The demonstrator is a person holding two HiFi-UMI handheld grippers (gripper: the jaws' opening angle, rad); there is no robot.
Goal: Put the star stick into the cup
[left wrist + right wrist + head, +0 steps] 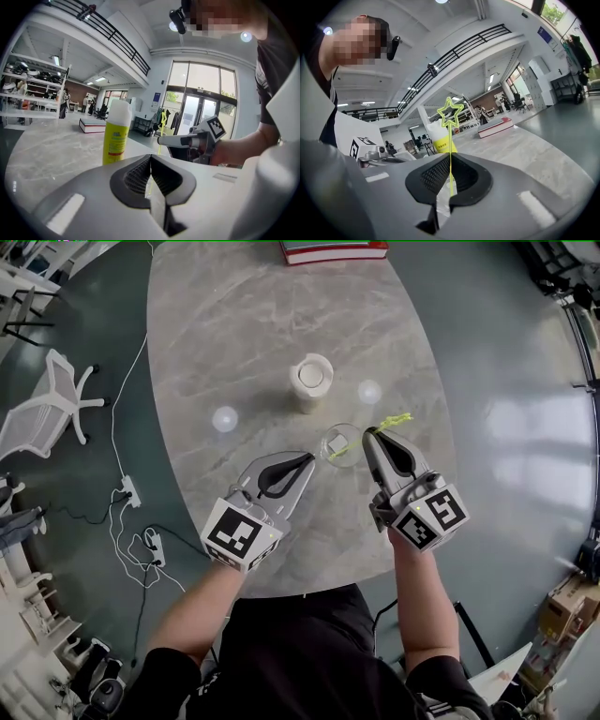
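Grey plastic jaws of the right gripper (371, 435) are pressed together on the thin shaft of the star stick (394, 419). In the right gripper view the yellow-green stick (450, 136) runs straight up through the closed gap, with its outlined star standing above the jaw tips (450, 158). The left gripper (309, 458) also has its jaws drawn together. In the left gripper view only a narrow slit shows (151, 159), and a sliver of clear plastic sits in it, which appears to be the wall of the cup (356, 439). Both forearms reach forward from the body over the near edge of the marble table (234, 334). The two grippers angle inward, so their tips come close on either side of the cup, the left at its left rim and the right at its right. Seen from the head view, the stick lies tilted. Its star pokes out beyond the right jaws on the side away from the cup, while its lower end slants down across the cup's mouth. The left gripper view shows the right gripper (161, 139) just opposite, carrying the stick upright. A yellow spray can (311, 381) with a white cap stands on the table beyond the cup, well apart from both grippers.
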